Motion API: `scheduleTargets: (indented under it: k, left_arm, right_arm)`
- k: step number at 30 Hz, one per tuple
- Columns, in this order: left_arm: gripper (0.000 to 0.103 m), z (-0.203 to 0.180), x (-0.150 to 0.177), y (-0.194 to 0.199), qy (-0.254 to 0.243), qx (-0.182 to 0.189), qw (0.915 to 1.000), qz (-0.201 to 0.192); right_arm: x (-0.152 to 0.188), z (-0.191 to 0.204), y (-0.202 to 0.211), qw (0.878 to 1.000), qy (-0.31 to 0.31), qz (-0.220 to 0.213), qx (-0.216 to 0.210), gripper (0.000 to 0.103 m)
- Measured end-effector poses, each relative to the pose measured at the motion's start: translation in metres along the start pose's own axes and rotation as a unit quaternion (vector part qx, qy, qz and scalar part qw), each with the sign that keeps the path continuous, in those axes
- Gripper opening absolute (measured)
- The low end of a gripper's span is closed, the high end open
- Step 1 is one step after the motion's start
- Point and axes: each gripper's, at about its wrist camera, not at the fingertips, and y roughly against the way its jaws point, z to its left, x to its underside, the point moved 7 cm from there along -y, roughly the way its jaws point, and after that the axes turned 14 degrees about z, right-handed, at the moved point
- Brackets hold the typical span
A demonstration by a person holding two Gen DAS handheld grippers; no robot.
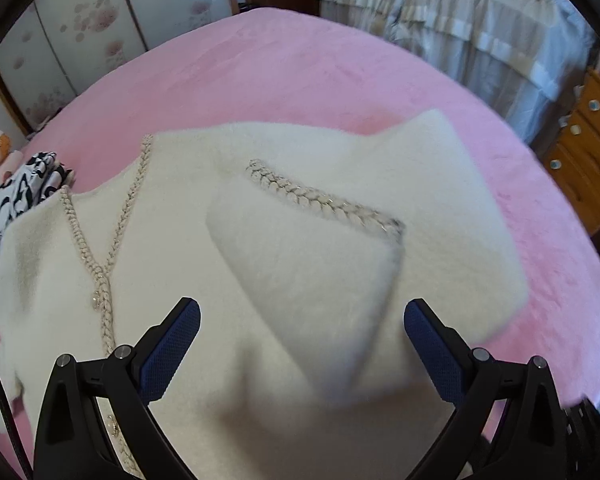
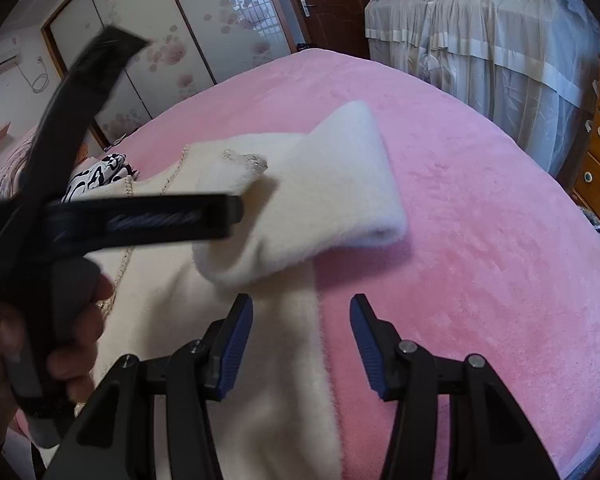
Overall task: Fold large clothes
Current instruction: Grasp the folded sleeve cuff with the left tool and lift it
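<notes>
While the white cardigan lies face up on the pink bed, one sleeve is already folded across its chest, with the braided cuff pointing toward 10 o'clock in the left wrist view. The cardigan fills the middle and the 7 o'clock part of that view, and its braided neckline runs down at 9 o'clock. A black and white cloth lies just beside the shoulder at 9 o'clock.

The left hand-held gripper hovers above the body of the cardigan with its jaws wide apart and nothing between them; it is released. The right hand-held gripper is also released: its jaws stand apart over the side edge of the cardigan, the left pad above the white fabric and the right pad above the pink bed, and they press on nothing. In the right wrist view a person's hand holding the left tool shows at 8 o'clock.

The step in hand seems to be the next fold of the body. To do it well, each hand-held gripper should probably come down onto an edge and close on all layers together, because the fluffy fabric is thick and can slip out. The folded sleeve should remain flat, so the lift must be slow and even on both sides. The braid may catch on a pad.
</notes>
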Motion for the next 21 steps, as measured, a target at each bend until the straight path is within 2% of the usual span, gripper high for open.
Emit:
scheduleTargets:
  k: [1,2,3,4,5,6,10,15,21]
  left_arm:
    - [0.094,-0.001,-0.005,-0.004,0.005,-0.012,0.9999,0.006]
    - [0.073,-0.002,-0.009,-0.007,0.007,-0.017,0.9998,0.012]
    - [0.06,-0.004,-0.012,-0.011,0.004,-0.006,0.9997,0.022]
    - [0.039,-0.006,-0.014,-0.015,0.003,0.015,0.9991,0.04]
    - [0.023,-0.004,-0.016,-0.018,0.006,0.022,0.9983,0.053]
    - [0.015,0.0,-0.018,-0.017,0.01,0.022,0.9979,0.06]
    - [0.012,0.022,-0.025,0.006,0.014,0.064,0.9961,0.058]
    - [0.012,0.064,-0.035,0.055,0.014,0.088,0.9959,0.016]
    - [0.012,0.12,-0.05,0.103,0.042,0.106,0.9926,-0.042]
  right_arm:
    - [0.001,-0.002,0.0,1.0,-0.002,0.001,0.002,0.051]
    - [0.002,-0.004,0.001,1.0,-0.003,0.002,0.004,0.051]
    - [0.003,-0.006,0.001,1.0,-0.004,0.003,0.007,0.051]
    - [0.004,-0.008,0.001,1.0,-0.004,0.003,0.01,0.051]
    - [0.004,-0.01,0.001,1.0,-0.005,0.004,0.012,0.051]
    - [0.004,-0.013,0.0,1.0,-0.005,0.005,0.015,0.051]
    - [0.002,-0.02,-0.007,1.0,-0.013,0.015,0.018,0.051]
    - [-0.01,-0.021,-0.022,0.999,-0.02,0.031,0.008,0.051]
    - [-0.037,-0.004,-0.059,0.998,-0.012,0.061,0.013,0.051]
